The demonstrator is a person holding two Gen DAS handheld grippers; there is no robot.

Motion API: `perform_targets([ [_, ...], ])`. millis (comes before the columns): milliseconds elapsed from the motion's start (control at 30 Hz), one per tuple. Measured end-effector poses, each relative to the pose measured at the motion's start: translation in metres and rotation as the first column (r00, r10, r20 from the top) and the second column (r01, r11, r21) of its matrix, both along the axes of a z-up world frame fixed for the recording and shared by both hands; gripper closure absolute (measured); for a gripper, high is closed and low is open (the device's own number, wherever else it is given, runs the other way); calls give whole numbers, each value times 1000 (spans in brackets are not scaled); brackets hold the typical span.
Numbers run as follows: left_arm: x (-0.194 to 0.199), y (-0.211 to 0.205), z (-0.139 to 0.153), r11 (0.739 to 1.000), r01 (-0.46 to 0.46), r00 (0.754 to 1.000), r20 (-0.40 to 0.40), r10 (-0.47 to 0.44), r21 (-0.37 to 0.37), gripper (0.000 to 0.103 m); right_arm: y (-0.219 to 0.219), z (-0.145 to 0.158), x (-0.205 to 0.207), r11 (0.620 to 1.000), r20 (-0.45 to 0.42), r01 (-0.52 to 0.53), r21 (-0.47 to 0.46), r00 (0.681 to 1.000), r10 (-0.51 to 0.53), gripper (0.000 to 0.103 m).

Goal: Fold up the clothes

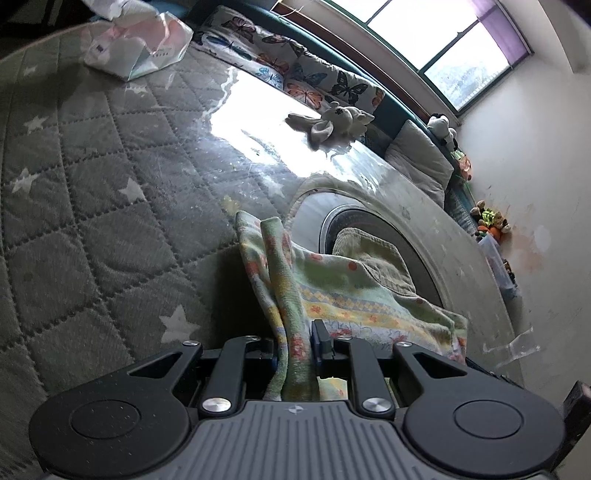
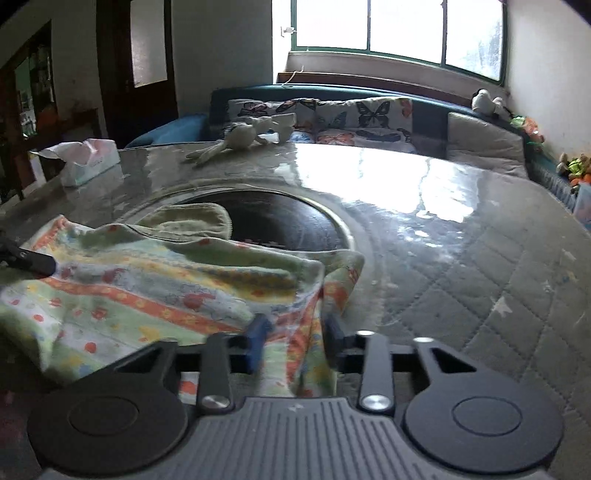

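Note:
A patterned towel-like cloth [image 1: 332,291] in green, yellow and orange lies bunched on the quilted table top [image 1: 92,184]. My left gripper [image 1: 297,338] is shut on a gathered fold of it, which runs up between the fingers. In the right wrist view the same cloth [image 2: 147,284] spreads to the left, and my right gripper [image 2: 295,328] is shut on its bunched right corner. An olive ribbed garment [image 2: 192,218] lies partly under the cloth's far edge, also visible in the left wrist view [image 1: 373,251]. A black gripper part [image 2: 33,260] touches the cloth's left edge.
A round dark recess [image 2: 291,218] sits in the table behind the cloth. A tissue pack [image 2: 88,162] and a plush rabbit [image 2: 240,133] lie at the far side. Butterfly cushions [image 2: 332,118] on a bench and a window [image 2: 399,26] stand beyond the table.

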State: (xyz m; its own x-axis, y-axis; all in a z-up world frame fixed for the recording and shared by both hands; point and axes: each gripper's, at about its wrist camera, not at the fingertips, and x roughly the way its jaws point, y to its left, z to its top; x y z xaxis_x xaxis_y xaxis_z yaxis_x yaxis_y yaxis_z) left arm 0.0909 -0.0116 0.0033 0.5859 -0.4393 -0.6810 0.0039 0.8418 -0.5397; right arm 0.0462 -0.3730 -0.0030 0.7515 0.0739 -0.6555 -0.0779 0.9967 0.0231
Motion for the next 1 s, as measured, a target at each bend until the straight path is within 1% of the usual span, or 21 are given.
perform_targets([
  [33, -1, -2, 1, 1000, 3, 1000, 5, -3, 12, 85, 1, 1, 0, 1000, -5, -1, 10, 1000, 1, 84],
  [67, -1, -3, 2, 1000, 7, 1000, 10, -7, 23, 85, 3, 1, 1, 1000, -7, -1, 16, 1000, 1, 89],
  [100, -2, -4, 3, 999, 9, 1000, 15, -10, 35, 85, 4, 2, 0, 1000, -5, 0, 23, 1000, 0, 90],
  [200, -8, -5, 9, 998, 13, 999, 43, -16, 61, 88, 5, 8, -2, 999, 8, -5, 37, 1000, 4, 92],
  [267, -12, -3, 14, 998, 9, 998, 60, -13, 59, 89, 4, 16, -4, 998, 17, -14, 64, 1000, 13, 92],
  [367, -19, 3, 24, 999, -1, 996, 89, -4, 54, 90, 9, 32, -5, 997, 44, -48, 64, 998, 45, 93],
  [567, -38, 31, 50, 997, -59, 987, 153, 52, 41, 94, 33, 66, 3, 988, 99, -142, 58, 986, 135, 93],
  [633, -45, 45, 60, 995, -86, 980, 184, 77, 42, 94, 43, 74, 10, 985, 113, -169, 42, 980, 163, 93],
  [700, -51, 60, 65, 992, -118, 974, 199, 108, 36, 94, 53, 79, 14, 984, 128, -177, 29, 977, 172, 94],
  [833, -55, 77, 56, 991, -131, 979, 161, 127, 13, 94, 62, 82, 20, 983, 135, -185, 4, 974, 183, 94],
  [867, -55, 78, 51, 992, -125, 982, 144, 124, 1, 91, 62, 81, 20, 983, 133, -182, 2, 974, 181, 94],
  [933, -52, 74, 41, 994, -108, 987, 113, 110, -24, 90, 59, 79, 18, 986, 128, -167, -3, 978, 166, 94],
  [1000, -50, 67, 35, 995, -91, 991, 99, 93, -33, 82, 54, 75, 16, 989, 122, -150, -4, 981, 150, 94],
])
